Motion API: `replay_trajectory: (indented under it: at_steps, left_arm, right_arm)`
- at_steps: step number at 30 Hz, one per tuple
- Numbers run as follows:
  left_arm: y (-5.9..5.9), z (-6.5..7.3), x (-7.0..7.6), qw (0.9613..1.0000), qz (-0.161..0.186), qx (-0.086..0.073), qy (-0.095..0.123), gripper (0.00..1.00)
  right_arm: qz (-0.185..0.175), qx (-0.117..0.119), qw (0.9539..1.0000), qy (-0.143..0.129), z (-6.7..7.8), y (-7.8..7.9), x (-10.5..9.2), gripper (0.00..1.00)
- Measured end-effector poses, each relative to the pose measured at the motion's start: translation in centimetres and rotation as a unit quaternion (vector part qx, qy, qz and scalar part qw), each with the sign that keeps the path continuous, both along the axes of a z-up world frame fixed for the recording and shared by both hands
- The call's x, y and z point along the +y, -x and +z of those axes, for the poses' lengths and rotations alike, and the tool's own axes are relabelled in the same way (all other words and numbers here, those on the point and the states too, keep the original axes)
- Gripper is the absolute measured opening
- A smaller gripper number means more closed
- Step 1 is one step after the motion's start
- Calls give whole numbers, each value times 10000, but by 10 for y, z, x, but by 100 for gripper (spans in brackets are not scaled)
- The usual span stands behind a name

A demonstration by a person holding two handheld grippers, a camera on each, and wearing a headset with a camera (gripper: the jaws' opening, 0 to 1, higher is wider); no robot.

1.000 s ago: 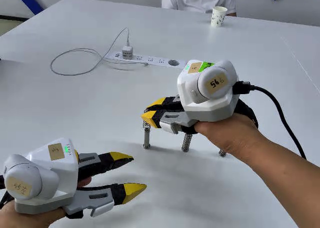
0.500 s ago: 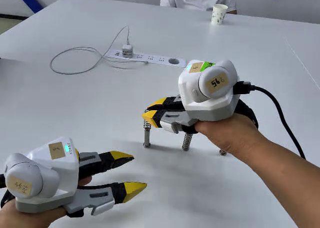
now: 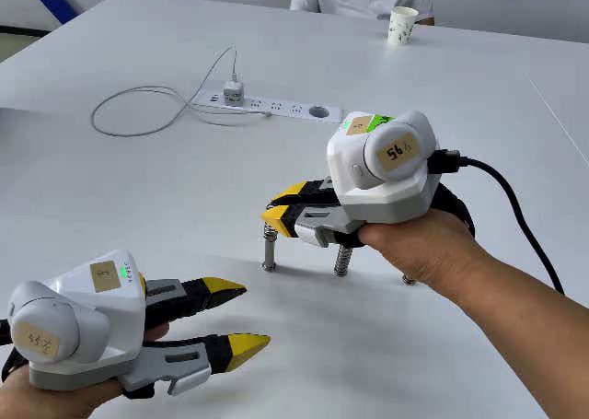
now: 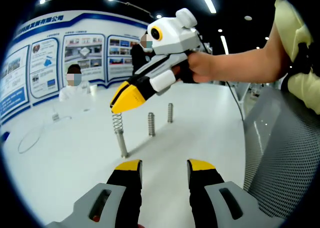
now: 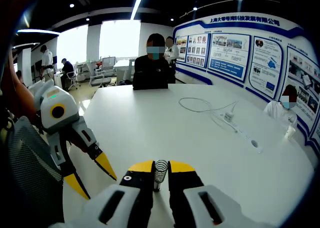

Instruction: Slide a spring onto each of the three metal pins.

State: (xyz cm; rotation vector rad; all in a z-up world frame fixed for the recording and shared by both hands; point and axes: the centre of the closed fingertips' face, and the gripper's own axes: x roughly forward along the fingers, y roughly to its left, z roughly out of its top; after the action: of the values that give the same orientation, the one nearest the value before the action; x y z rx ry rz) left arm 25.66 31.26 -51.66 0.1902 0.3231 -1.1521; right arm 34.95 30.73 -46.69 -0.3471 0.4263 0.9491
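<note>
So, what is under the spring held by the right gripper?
Under the spring a metal pin stands upright on the table, its lower shaft bare. The coils and the right gripper cover its top end.

The right hand (image 3: 419, 244) grips the right gripper (image 3: 276, 218) from below, forearm stretched out behind it. Its jaws tilt slightly downward and are clamped on the spring (image 3: 269, 234). The left gripper (image 3: 244, 319) lies level, nearer the person than that spring, jaws parted and pointing toward it.
</note>
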Motion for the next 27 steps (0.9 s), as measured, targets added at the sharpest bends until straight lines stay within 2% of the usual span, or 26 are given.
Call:
replay_trajectory:
  at_steps: [15, 27]
  left_arm:
    - [-1, 0, 1, 10000, 8, 10, -3, 37]
    - [0, 0, 2, 10000, 16, 21, -8, 37]
  right_arm:
    - [32, 144, 9997, 182, -23, 1, 1, 12]
    - [65, 224, 9991, 346, -36, 2, 4, 12]
